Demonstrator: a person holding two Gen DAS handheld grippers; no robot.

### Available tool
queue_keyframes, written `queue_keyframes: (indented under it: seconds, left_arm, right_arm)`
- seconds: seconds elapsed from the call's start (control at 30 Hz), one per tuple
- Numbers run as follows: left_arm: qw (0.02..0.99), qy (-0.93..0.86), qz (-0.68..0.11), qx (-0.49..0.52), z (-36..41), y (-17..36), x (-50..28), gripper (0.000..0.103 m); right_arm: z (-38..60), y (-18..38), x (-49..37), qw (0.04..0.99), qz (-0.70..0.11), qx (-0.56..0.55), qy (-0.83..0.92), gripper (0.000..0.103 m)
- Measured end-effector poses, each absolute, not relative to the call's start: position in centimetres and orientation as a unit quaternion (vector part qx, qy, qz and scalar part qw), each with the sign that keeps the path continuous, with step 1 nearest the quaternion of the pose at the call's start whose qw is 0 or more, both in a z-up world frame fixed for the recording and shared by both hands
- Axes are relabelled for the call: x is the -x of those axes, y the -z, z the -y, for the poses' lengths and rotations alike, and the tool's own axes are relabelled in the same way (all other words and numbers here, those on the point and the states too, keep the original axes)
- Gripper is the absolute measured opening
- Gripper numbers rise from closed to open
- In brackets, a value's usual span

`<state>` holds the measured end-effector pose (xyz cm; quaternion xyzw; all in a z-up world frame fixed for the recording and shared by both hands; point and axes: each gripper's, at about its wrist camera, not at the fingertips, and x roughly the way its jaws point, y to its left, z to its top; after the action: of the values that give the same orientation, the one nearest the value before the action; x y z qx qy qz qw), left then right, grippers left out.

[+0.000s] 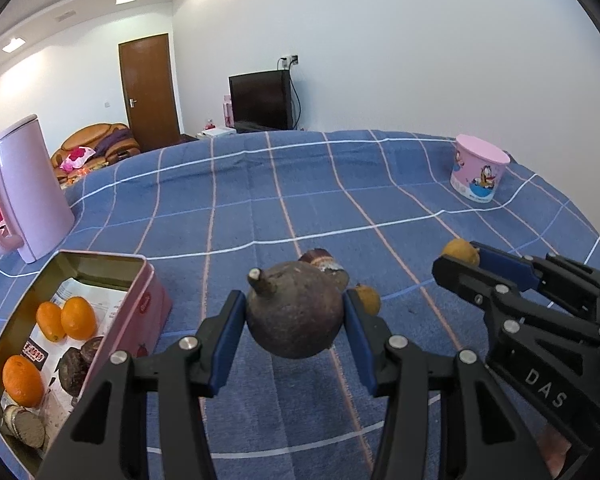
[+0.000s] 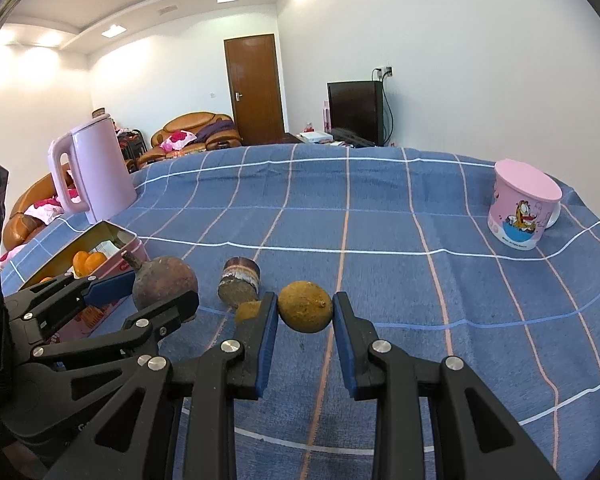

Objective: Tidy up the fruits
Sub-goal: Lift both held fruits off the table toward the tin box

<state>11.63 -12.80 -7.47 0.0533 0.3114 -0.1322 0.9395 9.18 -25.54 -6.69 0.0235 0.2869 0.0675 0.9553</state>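
Note:
My left gripper (image 1: 294,316) is shut on a round dark brown fruit (image 1: 294,312) with a short stem, held a little above the blue checked cloth (image 1: 300,184). My right gripper (image 2: 305,312) is shut on a small yellow-brown fruit (image 2: 305,306); in the left wrist view the right gripper (image 1: 462,258) comes in from the right with that fruit (image 1: 460,251). In the right wrist view the left gripper (image 2: 156,292) and its brown fruit (image 2: 165,282) are at the left. An open pink tin (image 1: 140,280) at lower left holds oranges (image 1: 78,317) and dark brown pieces.
A brown cut piece (image 2: 239,280) and a small yellow fruit (image 2: 247,312) lie on the cloth between the two grippers. A pink kettle (image 1: 28,188) stands behind the tin. A pink cartoon cup (image 2: 524,204) stands at far right. Open cloth lies beyond the fruits.

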Motion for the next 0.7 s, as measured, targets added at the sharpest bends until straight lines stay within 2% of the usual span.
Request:
queue_keyframes:
  seconds: [0.7]
  left_arm:
    - [0.959,0.106,-0.260,-0.044,11.7,6.3,-9.9,0.051]
  right_arm:
    - [25.5,5.7,-7.6,0.969,-0.239,-0.019,-0.064,0.029]
